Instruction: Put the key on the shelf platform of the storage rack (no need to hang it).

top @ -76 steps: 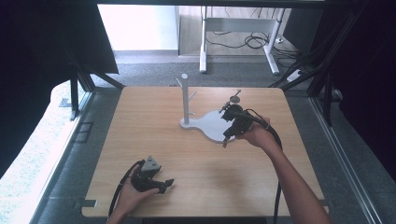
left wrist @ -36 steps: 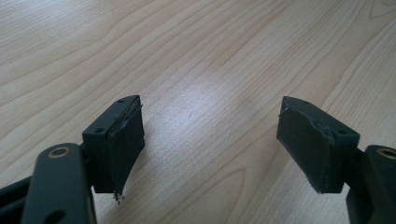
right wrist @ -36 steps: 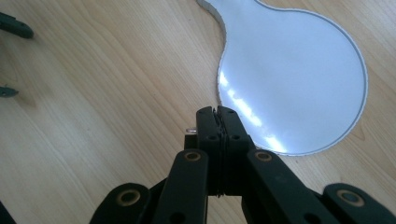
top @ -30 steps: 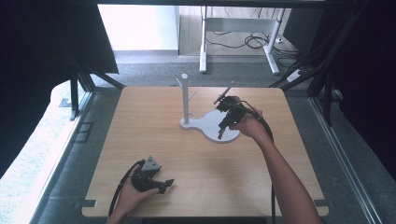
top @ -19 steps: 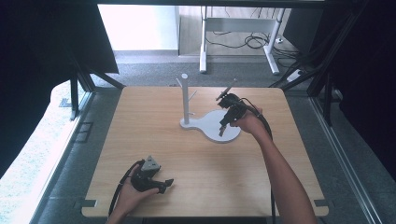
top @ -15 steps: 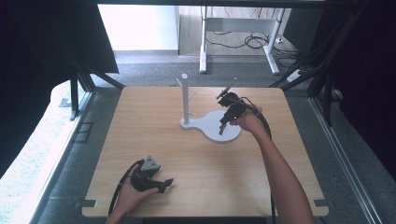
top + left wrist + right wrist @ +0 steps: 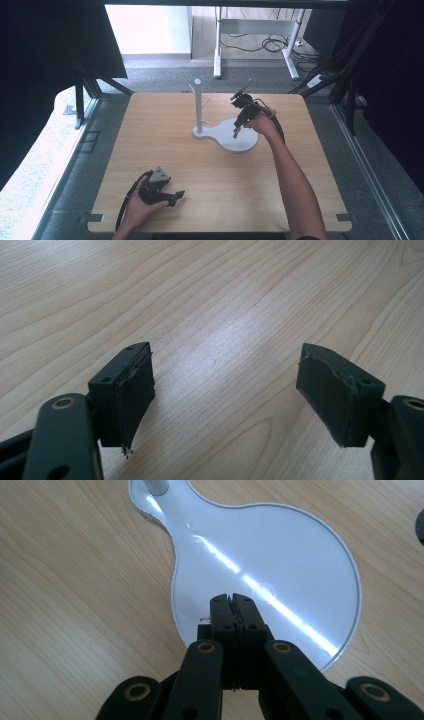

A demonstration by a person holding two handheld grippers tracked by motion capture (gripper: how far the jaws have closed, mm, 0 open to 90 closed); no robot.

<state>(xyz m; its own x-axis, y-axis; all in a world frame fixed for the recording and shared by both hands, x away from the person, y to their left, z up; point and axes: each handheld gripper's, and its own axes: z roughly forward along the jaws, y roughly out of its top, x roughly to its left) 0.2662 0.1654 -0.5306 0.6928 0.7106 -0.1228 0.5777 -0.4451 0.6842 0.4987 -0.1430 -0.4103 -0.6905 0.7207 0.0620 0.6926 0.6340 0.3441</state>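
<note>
A white stand rests on the far middle of the wooden table (image 7: 150, 135): a thin pole (image 7: 198, 107) with short pegs rises from the narrow end of a flat round base (image 7: 246, 144). My right gripper (image 7: 235, 134) points down over that base, jaws shut with nothing between them. In the right gripper view its tips (image 7: 232, 600) hover just above the glossy base (image 7: 290, 555), with the pole's foot (image 7: 156, 486) at the top left. My left gripper (image 7: 176, 196) lies near the table's front left edge. It is open (image 7: 225, 395) over bare wood.
Beyond the table's far edge are grey floor, a white desk frame (image 7: 255, 30) and loose cables. Dark curtains and black struts flank both sides. Bare wood lies between the two grippers.
My right hand has moved farther from me and slightly left, and its shut jaws have sunk lower over the stand's round base. The left hand and gripper have kept still.
</note>
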